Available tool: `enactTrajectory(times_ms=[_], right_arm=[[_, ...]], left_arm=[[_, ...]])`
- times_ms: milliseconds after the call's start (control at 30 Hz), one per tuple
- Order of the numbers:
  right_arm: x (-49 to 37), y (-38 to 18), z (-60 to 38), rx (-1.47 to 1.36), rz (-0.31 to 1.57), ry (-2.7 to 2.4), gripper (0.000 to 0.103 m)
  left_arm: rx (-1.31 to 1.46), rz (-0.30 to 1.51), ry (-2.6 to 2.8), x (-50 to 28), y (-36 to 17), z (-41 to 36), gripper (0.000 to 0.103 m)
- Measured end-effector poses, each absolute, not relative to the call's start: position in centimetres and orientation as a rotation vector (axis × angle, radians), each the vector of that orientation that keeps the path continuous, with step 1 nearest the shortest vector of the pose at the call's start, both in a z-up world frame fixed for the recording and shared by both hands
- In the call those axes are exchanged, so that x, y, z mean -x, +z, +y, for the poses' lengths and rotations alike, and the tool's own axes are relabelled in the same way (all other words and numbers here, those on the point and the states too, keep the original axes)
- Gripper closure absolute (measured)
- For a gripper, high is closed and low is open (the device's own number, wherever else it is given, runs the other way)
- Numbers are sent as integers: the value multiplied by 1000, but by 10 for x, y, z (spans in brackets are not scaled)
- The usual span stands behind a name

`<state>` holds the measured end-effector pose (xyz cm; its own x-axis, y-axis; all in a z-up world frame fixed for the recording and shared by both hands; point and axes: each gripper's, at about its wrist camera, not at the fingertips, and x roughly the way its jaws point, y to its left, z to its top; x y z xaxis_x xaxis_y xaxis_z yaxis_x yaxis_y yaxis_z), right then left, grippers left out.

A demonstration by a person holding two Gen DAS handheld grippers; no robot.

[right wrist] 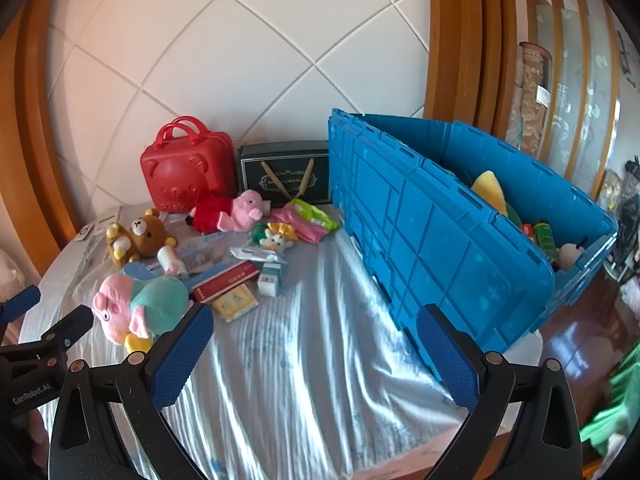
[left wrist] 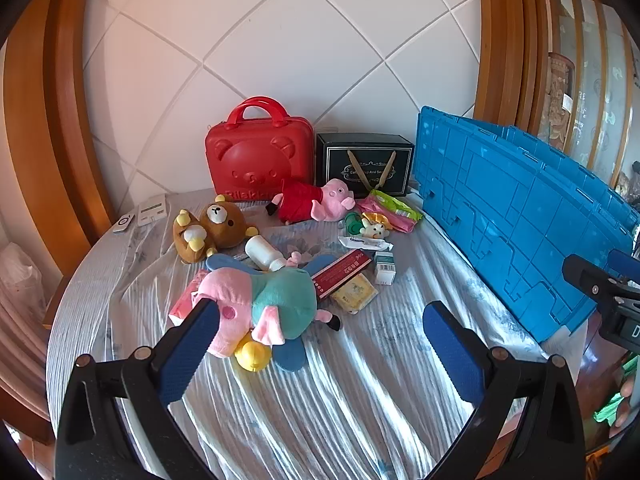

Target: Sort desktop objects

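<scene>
While the left wrist view meets only the outer wall of the blue crate (left wrist: 512, 216), the right wrist view looks over its rim and into it: a yellow plush shape (right wrist: 490, 192), a green can (right wrist: 546, 238) and a white soft toy (right wrist: 570, 254) lie inside. Each view also catches the other tool at its edge, the right gripper (left wrist: 600, 276) at the right border and the left gripper (right wrist: 44, 312) at the left border.

Both tools tilt downward over the desk (left wrist: 360, 360), which is draped in a pale striped cloth. The left gripper's fingers (left wrist: 188, 352) stand spread wide, nothing between them. The right gripper's fingers (right wrist: 180, 356) are likewise spread, over bare cloth.

The clutter sits left of the crate. The pink-and-teal pig plush (left wrist: 260, 304) lies just past the left gripper's left finger, partly hidden by its tip; contact cannot be told. A yellow toy (left wrist: 252, 354) lies against it. Beyond: a white bottle (left wrist: 264, 254), a red carton (left wrist: 340, 272), a yellow packet (left wrist: 354, 292), a small white box (left wrist: 385, 268), a brown bear plush (left wrist: 212, 226), a red-dressed pig plush (left wrist: 316, 202), a pink-green wipes pack (left wrist: 390, 208). At the back wall stand a red bear case (left wrist: 260, 152) and a black gift box (left wrist: 364, 164).
</scene>
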<state>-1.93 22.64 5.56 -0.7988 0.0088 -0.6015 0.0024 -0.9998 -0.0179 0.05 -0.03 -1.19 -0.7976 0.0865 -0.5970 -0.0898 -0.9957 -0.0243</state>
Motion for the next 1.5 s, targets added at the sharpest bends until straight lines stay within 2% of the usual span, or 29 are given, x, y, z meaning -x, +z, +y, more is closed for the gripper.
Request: enactTrajectory(times_ms=[567, 800, 1133, 1267, 1500], right_arm=[[17, 51, 227, 987, -25, 2958, 0], [12, 53, 228, 835, -73, 2949, 0], [35, 38, 251, 881, 18, 3016, 0], [46, 31, 259, 931, 115, 3088, 0], [70, 12, 250, 964, 323, 3132, 0]], left_arm=[[987, 22, 2868, -2, -18, 1, 0], [1035, 36, 2851, -1, -25, 2, 0], [1141, 3, 2891, 4, -36, 13, 0], [1124, -143, 2982, 12, -34, 25, 0], [1230, -570, 3097, 24, -56, 47, 1]])
